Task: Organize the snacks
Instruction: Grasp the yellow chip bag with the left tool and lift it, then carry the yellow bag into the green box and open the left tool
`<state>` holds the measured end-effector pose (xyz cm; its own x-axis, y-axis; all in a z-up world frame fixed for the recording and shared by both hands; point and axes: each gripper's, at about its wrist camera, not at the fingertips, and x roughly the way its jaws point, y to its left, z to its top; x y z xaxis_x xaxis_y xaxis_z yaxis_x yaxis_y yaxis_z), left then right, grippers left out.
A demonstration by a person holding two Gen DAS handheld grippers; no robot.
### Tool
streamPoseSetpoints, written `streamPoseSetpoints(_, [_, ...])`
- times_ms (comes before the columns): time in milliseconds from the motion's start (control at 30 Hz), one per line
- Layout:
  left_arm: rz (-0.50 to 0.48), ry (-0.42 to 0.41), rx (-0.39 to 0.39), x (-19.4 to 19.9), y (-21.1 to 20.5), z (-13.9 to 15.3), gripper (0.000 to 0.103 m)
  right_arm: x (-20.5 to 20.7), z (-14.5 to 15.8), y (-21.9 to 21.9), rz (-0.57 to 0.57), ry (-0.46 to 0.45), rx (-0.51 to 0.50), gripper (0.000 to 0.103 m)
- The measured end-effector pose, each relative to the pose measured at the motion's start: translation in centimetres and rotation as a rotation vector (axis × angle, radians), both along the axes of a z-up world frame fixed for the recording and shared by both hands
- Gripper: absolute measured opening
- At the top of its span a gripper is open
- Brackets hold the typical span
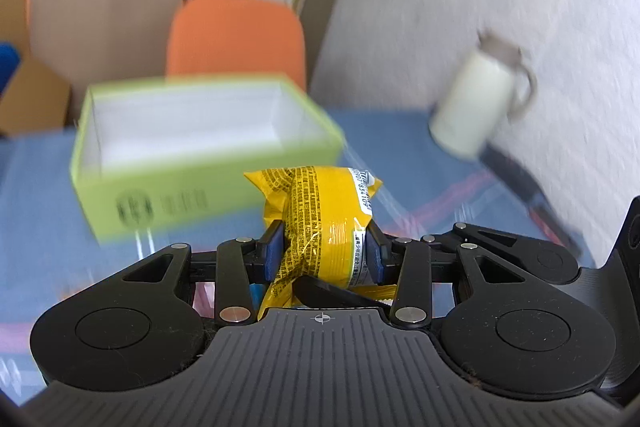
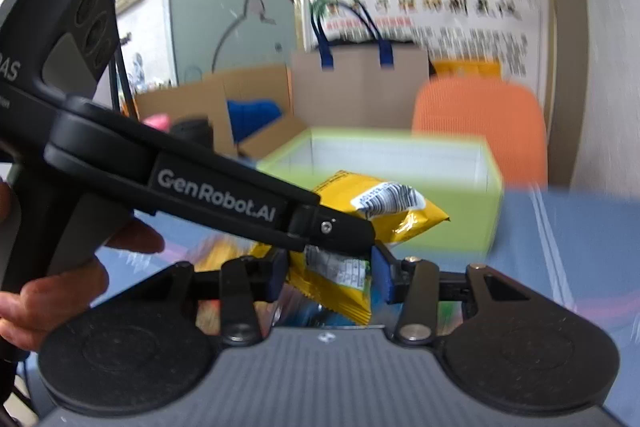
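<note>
My left gripper (image 1: 325,251) is shut on a yellow snack packet (image 1: 320,223) and holds it above the blue table. An open green box (image 1: 192,163) with a white inside stands just beyond it, to the left. In the right wrist view my right gripper (image 2: 329,275) is shut on the lower end of the same yellow snack packet (image 2: 340,287). The left gripper (image 2: 336,227) crosses in front from the left and clamps the packet's middle. The green box (image 2: 460,219) stands right behind the packet.
A white mug (image 1: 476,99) stands at the right by the wall. An orange chair (image 1: 236,39) and a brown paper bag (image 1: 104,15) with blue handles are behind the table (image 1: 40,219). More snack packets (image 2: 224,251) lie blurred below the grippers.
</note>
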<state>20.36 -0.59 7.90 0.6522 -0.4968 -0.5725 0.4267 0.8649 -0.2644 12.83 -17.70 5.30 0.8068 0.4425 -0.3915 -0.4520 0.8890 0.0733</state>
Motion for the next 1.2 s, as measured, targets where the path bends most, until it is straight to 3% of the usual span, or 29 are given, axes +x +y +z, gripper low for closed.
streamPoseSetpoints(67, [0.030,-0.037,0.013,2.6,0.0,1.6,0.021,2.9,1.6,0.2,0.012,-0.039,-0.005,0.049])
streamPoseSetpoints(167, [0.078,-0.025,0.035,7.3,-0.2,2.6,0.021,7.9,2.6,0.5,0.029,-0.040,0.001,0.049])
streamPoseSetpoints(400, [0.113,0.071,0.080,15.8,-2.2,-0.7,0.021,17.4,0.3,-0.5,0.027,0.057,0.033,0.049])
streamPoseSetpoints(500, [0.117,0.105,0.079,17.7,-2.8,-2.6,0.023,19.5,-1.0,-1.1,0.019,0.100,0.042,0.056])
streamPoseSetpoints(567, [0.129,0.101,0.069,18.2,-2.6,-3.1,0.030,20.1,-1.5,-1.4,-0.002,0.104,0.047,0.070])
streamPoseSetpoints(667, [0.179,0.045,0.063,17.3,-1.4,-2.3,0.054,19.7,-1.0,-2.0,-0.007,0.083,0.042,0.073])
streamPoseSetpoints(767, [0.207,-0.008,0.051,15.1,0.2,-0.3,0.056,18.2,0.5,-2.7,-0.045,0.014,0.035,0.087])
streamPoseSetpoints(900, [0.240,-0.081,0.052,10.2,2.3,2.1,0.070,15.2,2.9,-3.8,-0.055,-0.067,0.091,0.101])
streamPoseSetpoints(1000, [0.258,-0.122,0.075,6.2,3.3,3.0,0.072,11.9,4.4,-4.1,-0.062,-0.121,0.113,0.102])
streamPoseSetpoints(1100, [0.262,-0.122,0.070,2.5,3.9,2.6,0.076,8.5,4.7,-4.5,-0.064,-0.088,0.150,0.102])
streamPoseSetpoints(1200, [0.257,-0.101,0.054,-0.9,4.1,1.4,0.076,5.6,3.7,-5.2,-0.027,0.013,0.233,0.102])
